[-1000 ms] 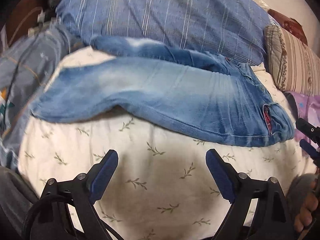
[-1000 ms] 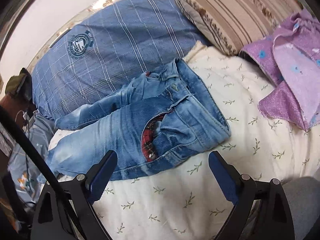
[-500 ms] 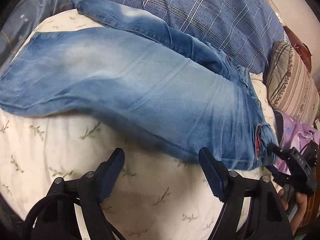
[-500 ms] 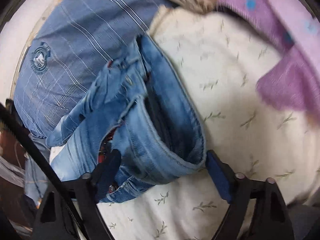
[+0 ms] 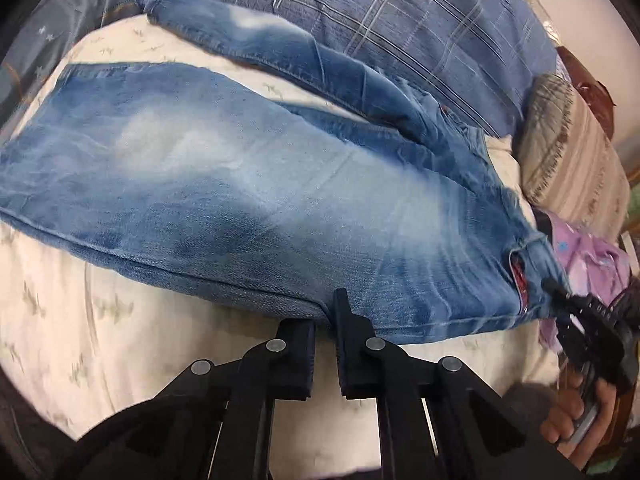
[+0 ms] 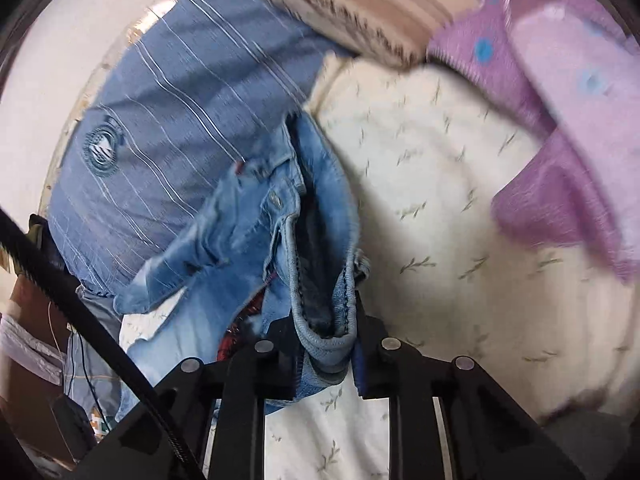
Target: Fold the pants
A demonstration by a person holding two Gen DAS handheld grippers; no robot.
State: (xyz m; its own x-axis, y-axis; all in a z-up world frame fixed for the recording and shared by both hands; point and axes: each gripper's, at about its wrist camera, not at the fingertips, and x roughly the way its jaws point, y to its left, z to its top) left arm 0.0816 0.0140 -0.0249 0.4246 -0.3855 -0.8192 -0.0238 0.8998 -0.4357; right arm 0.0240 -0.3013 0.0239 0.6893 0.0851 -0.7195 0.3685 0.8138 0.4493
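Faded blue jeans [image 5: 248, 200] lie across a cream leaf-print bedsheet [image 5: 80, 320], legs to the left, waist to the right. My left gripper [image 5: 325, 320] is shut on the near side seam of the jeans at about mid-thigh. My right gripper [image 6: 326, 344] is shut on the waistband [image 6: 324, 312] of the jeans [image 6: 240, 232], which bunches up between the fingers. The right gripper also shows at the right edge of the left wrist view [image 5: 588, 320], at the waist end.
A blue plaid pillow [image 5: 400, 20] lies behind the jeans, a striped beige pillow [image 5: 572, 152] to the right. A purple garment [image 6: 560, 120] lies on the sheet right of the waistband. Grey fabric and cables sit at the bed's left edge [image 6: 80, 380].
Both grippers moved in onto the jeans and closed: the left on the near seam, the right on the waistband, which is now pinched and bunched.
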